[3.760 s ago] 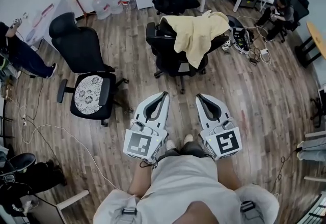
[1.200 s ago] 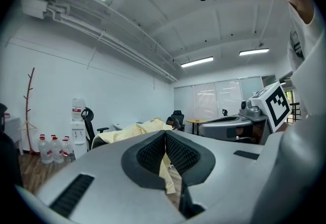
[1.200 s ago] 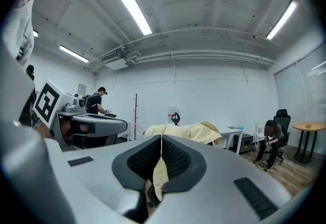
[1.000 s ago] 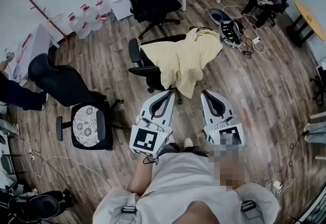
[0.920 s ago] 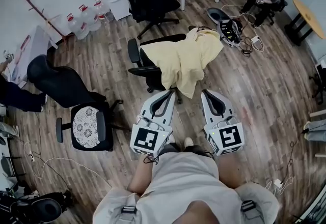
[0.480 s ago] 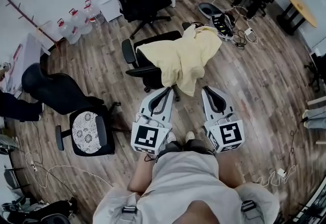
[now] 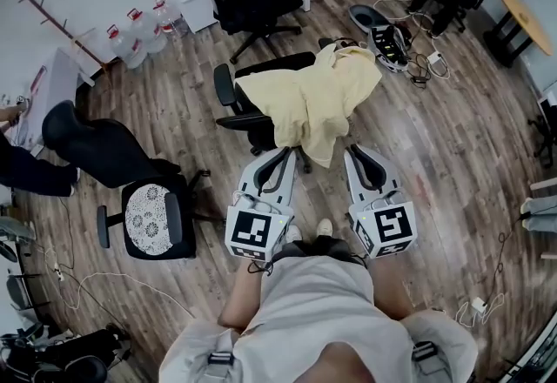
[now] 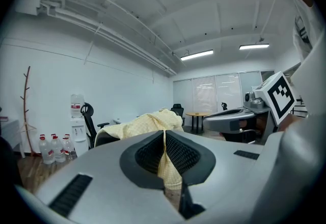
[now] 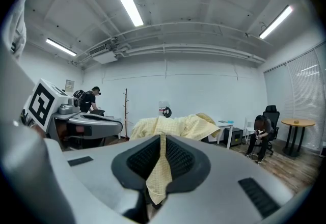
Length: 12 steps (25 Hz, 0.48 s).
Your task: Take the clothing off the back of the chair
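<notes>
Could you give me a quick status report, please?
Both shut, empty: left gripper, right gripper, short of chair. Yellow garment draped over chair back, untouched. Only wood floor between.

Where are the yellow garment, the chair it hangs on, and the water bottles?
yellow garment [image 7: 313, 98], head view, middle of the draped cloth.
chair [image 7: 224, 85], head view, its bare armrest beside the cloth.
water bottles [image 7: 146, 33], head view, the middle bottle's body.

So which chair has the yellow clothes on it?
The black chair in the middle: yellow clothing drapes over its back. The chair at left has only a patterned seat cushion, and the far chair by the wall is bare.
</notes>
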Each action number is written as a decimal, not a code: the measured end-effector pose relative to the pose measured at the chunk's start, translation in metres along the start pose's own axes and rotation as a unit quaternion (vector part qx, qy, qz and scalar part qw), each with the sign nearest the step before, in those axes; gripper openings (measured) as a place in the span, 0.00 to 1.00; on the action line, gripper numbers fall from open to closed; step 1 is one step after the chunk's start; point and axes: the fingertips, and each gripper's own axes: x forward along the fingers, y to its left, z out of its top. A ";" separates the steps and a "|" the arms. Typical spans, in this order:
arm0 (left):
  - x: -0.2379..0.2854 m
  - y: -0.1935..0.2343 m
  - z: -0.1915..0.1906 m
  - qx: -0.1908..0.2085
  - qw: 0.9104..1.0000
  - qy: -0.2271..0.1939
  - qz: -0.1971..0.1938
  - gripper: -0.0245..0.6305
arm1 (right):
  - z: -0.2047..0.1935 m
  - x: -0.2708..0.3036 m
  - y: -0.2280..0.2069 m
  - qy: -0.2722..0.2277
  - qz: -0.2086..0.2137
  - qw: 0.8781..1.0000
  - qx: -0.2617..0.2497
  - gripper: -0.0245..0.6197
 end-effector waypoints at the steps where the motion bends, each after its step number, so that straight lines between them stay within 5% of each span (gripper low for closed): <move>1: 0.002 0.000 0.000 -0.001 1.000 0.001 0.002 0.07 | -0.001 0.001 -0.002 0.001 0.002 1.000 0.000 0.07; 12: 0.010 0.005 -0.001 -0.001 1.000 0.006 0.024 0.07 | -0.004 0.013 -0.011 0.004 0.018 1.000 0.000 0.08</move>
